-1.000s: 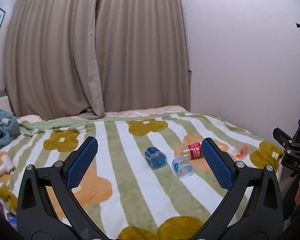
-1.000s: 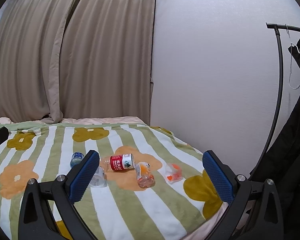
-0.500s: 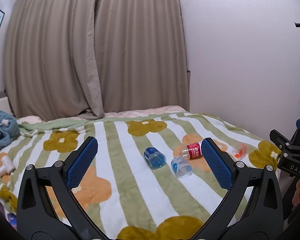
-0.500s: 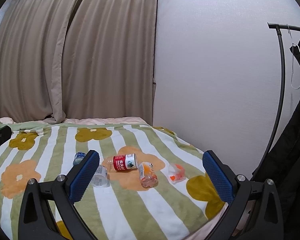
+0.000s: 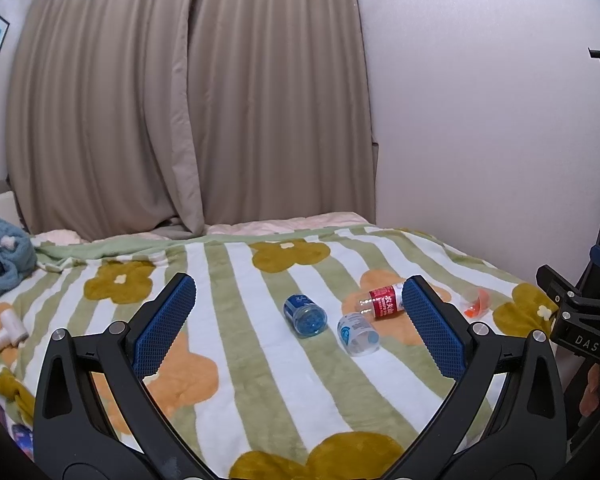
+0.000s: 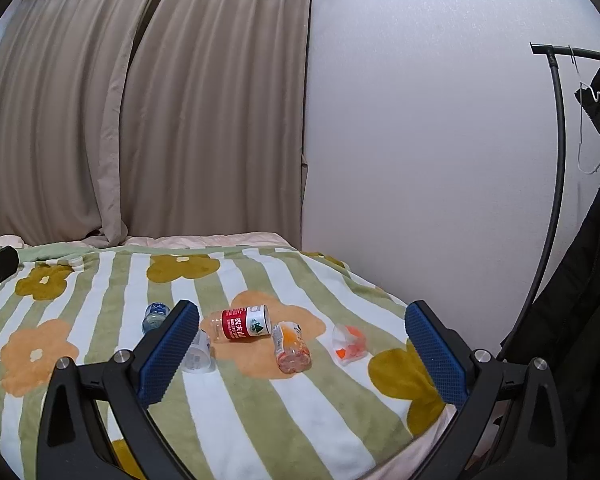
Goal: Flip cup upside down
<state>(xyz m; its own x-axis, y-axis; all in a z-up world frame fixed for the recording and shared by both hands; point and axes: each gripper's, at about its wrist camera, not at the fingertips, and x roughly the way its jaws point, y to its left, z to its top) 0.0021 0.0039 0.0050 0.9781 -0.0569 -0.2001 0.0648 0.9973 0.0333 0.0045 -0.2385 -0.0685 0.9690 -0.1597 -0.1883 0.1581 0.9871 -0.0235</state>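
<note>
Several cut bottle cups lie on their sides on a striped flower blanket (image 5: 260, 364). In the left wrist view: a blue cup (image 5: 305, 315), a clear cup with a pale blue label (image 5: 358, 334), a red-labelled one (image 5: 384, 301) and a clear orange one (image 5: 476, 305). The right wrist view shows the red-labelled cup (image 6: 242, 323), an orange-tinted cup (image 6: 291, 347), the clear orange cup (image 6: 350, 345), a clear cup (image 6: 198, 354) and the blue cup (image 6: 155, 315). My left gripper (image 5: 298, 332) is open and empty, above the blanket. My right gripper (image 6: 302, 350) is open and empty too.
Beige curtains (image 5: 180, 100) hang behind the bed, a white wall (image 6: 420, 160) runs along its right side. A blue towel (image 5: 2, 256) and a small white mallet (image 5: 8, 328) lie at the left. A clothes rack with a dark coat (image 6: 580, 280) stands at the right.
Both views have shifted slightly; the cups sit a little lower and further right in the right wrist view. Nothing on the bed has moved and both grippers stay open.
</note>
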